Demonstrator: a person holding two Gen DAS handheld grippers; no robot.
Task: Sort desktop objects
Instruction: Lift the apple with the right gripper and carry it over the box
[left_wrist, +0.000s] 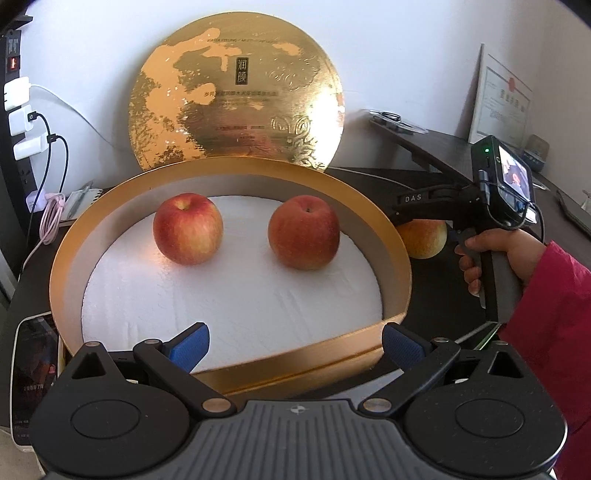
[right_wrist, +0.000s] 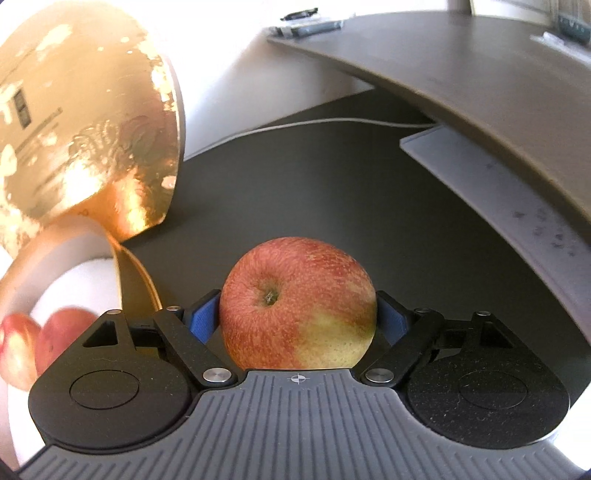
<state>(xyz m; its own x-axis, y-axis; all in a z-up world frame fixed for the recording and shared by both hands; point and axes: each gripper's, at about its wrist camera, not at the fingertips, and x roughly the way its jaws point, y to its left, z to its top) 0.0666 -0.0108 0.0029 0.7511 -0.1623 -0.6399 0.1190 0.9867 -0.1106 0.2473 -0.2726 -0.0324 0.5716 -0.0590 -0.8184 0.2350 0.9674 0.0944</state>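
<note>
Your left gripper (left_wrist: 295, 345) hangs spread and empty at the near rim of the round gold box (left_wrist: 400, 258). Two apples (left_wrist: 187, 233) sit inside on white foam. Past its right rim, your right gripper (right_wrist: 297, 321) pinches a third apple (right_wrist: 297, 302) above the dark surface (right_wrist: 332, 184).

Red-and-yellow streaked apple (right_wrist: 297, 304), gold round box (left_wrist: 400, 254) lined white, blue-padded claw (right_wrist: 297, 314), pink sleeve (left_wrist: 554, 314)
</note>
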